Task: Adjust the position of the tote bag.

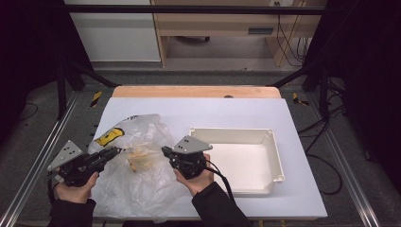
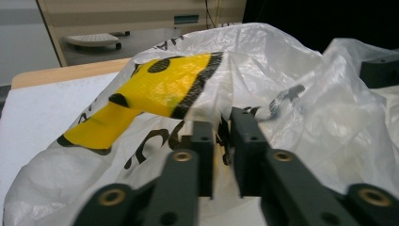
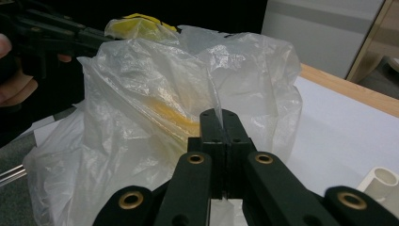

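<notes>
White table: tray beside plastic bag; right gripper pinches bag, left gripper slightly parted.

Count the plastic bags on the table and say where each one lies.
1. The plastic bag lies crumpled on the table's left half, between the two grippers and left of the white tray. Its folds could hide another bag inside.

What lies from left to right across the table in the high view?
Left gripper → crumpled clear plastic bag with a yellow and black print → right gripper → shallow white rectangular plastic tray.
</notes>
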The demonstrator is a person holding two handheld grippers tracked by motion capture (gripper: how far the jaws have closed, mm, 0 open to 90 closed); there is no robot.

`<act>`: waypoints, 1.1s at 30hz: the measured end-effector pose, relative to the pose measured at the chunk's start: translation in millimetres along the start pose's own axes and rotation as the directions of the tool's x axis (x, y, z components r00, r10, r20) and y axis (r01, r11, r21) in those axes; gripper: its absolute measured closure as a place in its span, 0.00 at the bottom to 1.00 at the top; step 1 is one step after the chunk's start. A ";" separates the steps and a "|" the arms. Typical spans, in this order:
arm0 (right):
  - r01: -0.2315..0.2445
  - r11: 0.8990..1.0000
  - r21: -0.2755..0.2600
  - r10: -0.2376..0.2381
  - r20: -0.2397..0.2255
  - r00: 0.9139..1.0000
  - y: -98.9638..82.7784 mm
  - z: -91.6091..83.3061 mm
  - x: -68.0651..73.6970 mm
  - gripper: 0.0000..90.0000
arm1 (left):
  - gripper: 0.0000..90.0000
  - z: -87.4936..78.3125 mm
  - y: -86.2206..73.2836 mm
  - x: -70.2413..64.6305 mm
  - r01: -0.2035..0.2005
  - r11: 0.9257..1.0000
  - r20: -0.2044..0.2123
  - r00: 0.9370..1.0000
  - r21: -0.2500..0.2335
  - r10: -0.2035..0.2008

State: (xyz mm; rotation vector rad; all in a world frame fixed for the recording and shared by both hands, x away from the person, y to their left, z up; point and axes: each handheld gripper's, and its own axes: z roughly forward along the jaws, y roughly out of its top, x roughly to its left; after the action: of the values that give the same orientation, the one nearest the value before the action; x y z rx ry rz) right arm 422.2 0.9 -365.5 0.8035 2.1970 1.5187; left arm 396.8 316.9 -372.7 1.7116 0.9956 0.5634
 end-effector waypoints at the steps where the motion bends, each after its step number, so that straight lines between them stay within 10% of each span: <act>1: -0.003 1.000 -0.001 0.003 0.000 1.000 0.4 -0.3 -0.2 1.00 | 0.78 -1.5 -0.2 -0.3 -0.002 1.000 -0.006 1.000 0.002 0.002; 7: -0.002 1.000 -0.006 0.002 0.004 1.000 0.8 -0.9 -0.3 1.00 | 0.58 -23.1 6.7 1.9 0.017 0.998 -0.021 1.000 -0.059 -0.018; 15: 0.000 1.000 -0.008 0.001 0.008 1.000 2.7 -1.5 0.9 1.00 | 0.48 -31.4 20.1 -18.4 -0.073 0.995 -0.001 0.997 -0.071 0.073; 22: 0.000 1.000 -0.014 0.000 0.008 1.000 6.0 -1.7 2.4 1.00 | 0.37 -4.4 11.7 -32.1 -0.126 0.992 0.024 0.992 0.028 0.125; 33: 0.009 1.000 -0.022 -0.009 -0.007 1.000 7.0 -0.8 5.2 1.00 | 0.85 9.2 6.8 -26.2 -0.105 0.992 0.014 0.994 0.069 0.105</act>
State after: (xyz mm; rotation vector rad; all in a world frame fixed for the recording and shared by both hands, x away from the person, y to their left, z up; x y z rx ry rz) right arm 419.5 5.4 -358.6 0.7814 2.1818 1.5408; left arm 391.8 289.2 -367.3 1.8355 0.9314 0.5932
